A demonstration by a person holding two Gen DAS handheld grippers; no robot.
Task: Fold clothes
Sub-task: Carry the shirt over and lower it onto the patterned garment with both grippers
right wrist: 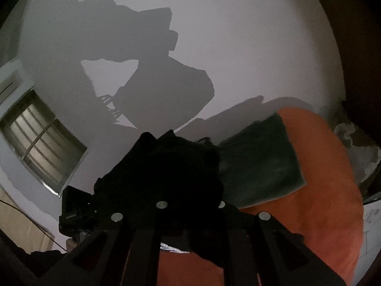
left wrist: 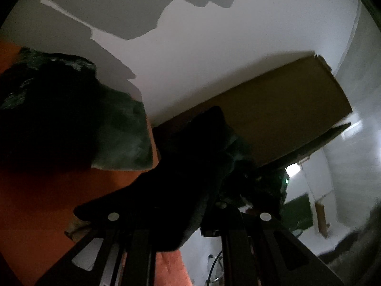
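Note:
A black garment (left wrist: 181, 166) is bunched over the tips of my left gripper (left wrist: 185, 183), which is shut on it; the fingertips are hidden under the cloth. In the right wrist view the same black garment (right wrist: 166, 166) covers the tips of my right gripper (right wrist: 190, 183), which is also shut on it. Both grippers hold it above an orange cover (left wrist: 35, 202) (right wrist: 321, 190). A dark green cloth (left wrist: 119, 133) (right wrist: 257, 166) lies flat on that cover, beyond the held garment. The picture is dim and somewhat blurred.
A brown cardboard box (left wrist: 273, 124) stands at the right in the left wrist view. Behind everything is a white wall (right wrist: 238, 47) with shadows of the grippers. A window (right wrist: 40, 138) shows at the left, and a dark device (right wrist: 71, 207) sits beside the garment.

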